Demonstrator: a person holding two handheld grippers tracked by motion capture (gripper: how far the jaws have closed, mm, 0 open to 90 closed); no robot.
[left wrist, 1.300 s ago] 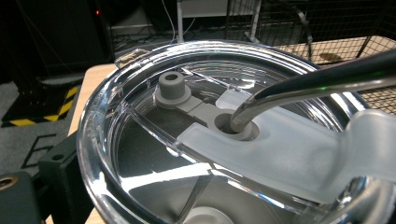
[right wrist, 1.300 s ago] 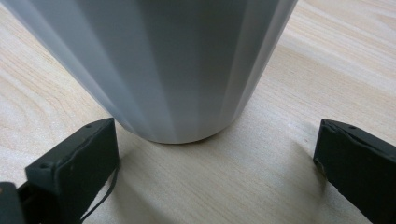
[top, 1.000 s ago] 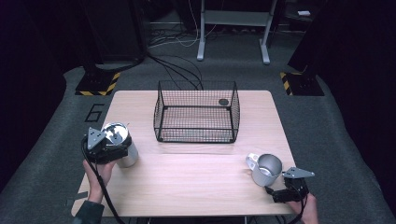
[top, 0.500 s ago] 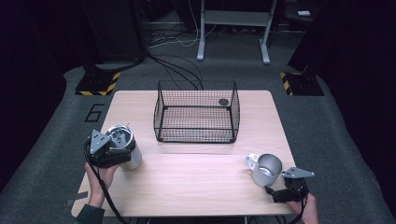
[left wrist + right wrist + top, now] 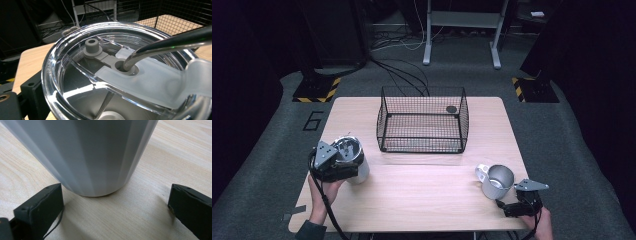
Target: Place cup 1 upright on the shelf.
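A steel tumbler [image 5: 354, 165] with a clear lid [image 5: 75, 62] and a bent metal straw [image 5: 162, 45] stands near the table's left edge. My left gripper [image 5: 337, 167] is shut around it from the left. One black fingertip [image 5: 27, 93] shows beside the lid; the other is hidden. A steel mug [image 5: 497, 181] with a handle sits at the front right. Just behind its base [image 5: 100, 170], my right gripper [image 5: 507, 204] [image 5: 112, 215] rests open on the wood, jaws wide apart and not touching the mug.
A black wire basket [image 5: 422, 145] stands at the table's middle back, with a small dark round object [image 5: 451, 109] in its far right corner. Bare wood [image 5: 422, 190] lies between the two grippers. Floor cables and a stand are behind the table.
My left gripper and the tumbler have shifted together slightly to the right and toward the front edge. The right gripper and the mug have stayed put.
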